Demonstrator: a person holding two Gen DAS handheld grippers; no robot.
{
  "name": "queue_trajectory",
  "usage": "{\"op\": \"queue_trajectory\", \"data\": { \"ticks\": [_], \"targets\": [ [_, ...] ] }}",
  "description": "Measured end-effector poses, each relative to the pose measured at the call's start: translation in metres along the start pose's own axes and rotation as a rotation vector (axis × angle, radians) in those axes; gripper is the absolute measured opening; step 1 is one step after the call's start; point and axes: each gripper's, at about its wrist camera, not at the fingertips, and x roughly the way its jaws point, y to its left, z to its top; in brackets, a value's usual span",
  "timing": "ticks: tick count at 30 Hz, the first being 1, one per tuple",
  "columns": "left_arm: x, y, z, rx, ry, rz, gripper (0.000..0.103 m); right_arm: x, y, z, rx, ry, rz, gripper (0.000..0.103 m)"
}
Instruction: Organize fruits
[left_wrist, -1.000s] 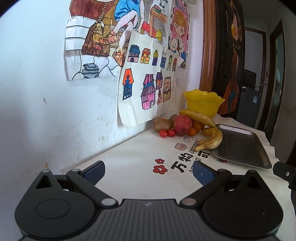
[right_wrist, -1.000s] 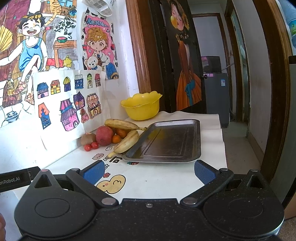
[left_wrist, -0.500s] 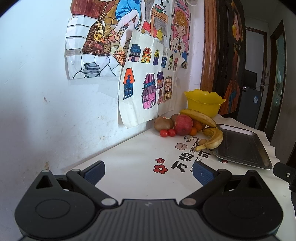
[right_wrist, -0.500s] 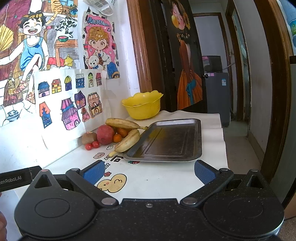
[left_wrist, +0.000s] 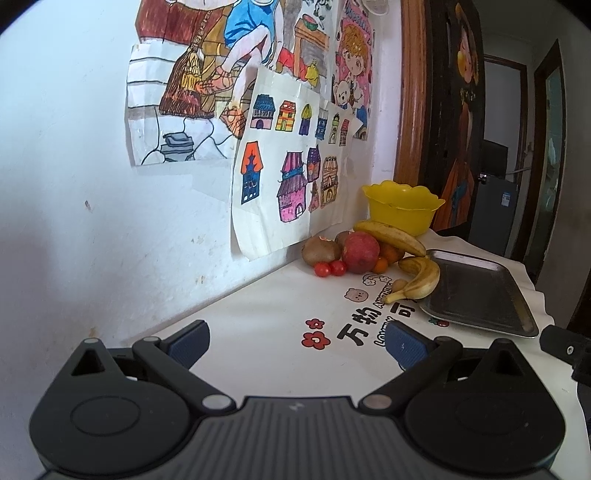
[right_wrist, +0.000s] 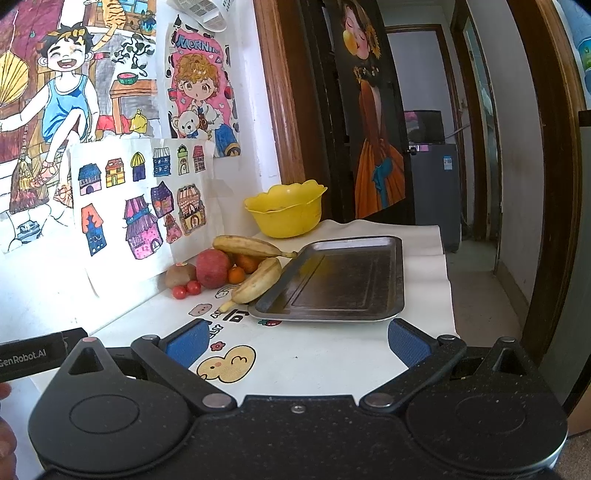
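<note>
On the white printed table cover (right_wrist: 332, 354), the fruit lies in a cluster against the wall, well ahead of both grippers.

Left gripper (left_wrist: 295, 341): jaws spread wide, nothing between the blue pads (left_wrist: 404, 345).
Right gripper (right_wrist: 295, 341): jaws spread wide, nothing between them.

Fruit cluster:
- Two bananas: one (right_wrist: 253, 246) rests on top of the pile; the other (right_wrist: 258, 280) lies against the near left edge of the metal tray (right_wrist: 384, 306).
- A red apple (right_wrist: 212, 267) sits beside a brown kiwi (right_wrist: 180, 275) that bears a small sticker, text unreadable.
- Two cherry tomatoes (right_wrist: 186, 290) lie touching each other in front of the kiwi.
- Small oranges (right_wrist: 236, 275) sit between the apple and the bananas.

The tray holds no fruit. A yellow bowl (right_wrist: 286, 212) stands behind the cluster, near the wall.

Legible writing:
- "GenRobot.AI" on a black part at the left edge of the right wrist view (right_wrist: 33, 356).
- "MORNIN" on a pink cartoon poster (right_wrist: 199, 85).
- Chinese characters "万物可" printed on the cover (left_wrist: 369, 321), with smaller Latin lettering beside them, too small to read.
</note>
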Motion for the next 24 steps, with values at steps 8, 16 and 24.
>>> {"op": "queue_trajectory", "data": {
  "ticks": [8,16,24],
  "targets": [
    [-0.009,-0.001,0.002,0.003,-0.01,0.002,0.103,-0.009,0.001,0.0,-0.004,0.001,0.017,0.102],
    [-0.017,0.001,0.006,-0.004,-0.021,-0.004,0.103,-0.021,0.001,0.007,-0.022,-0.012,0.007,0.102],
    [-0.023,0.003,0.023,0.025,-0.05,-0.038,0.103,-0.035,0.007,0.022,-0.041,-0.019,0.025,0.102]
  ]
}}
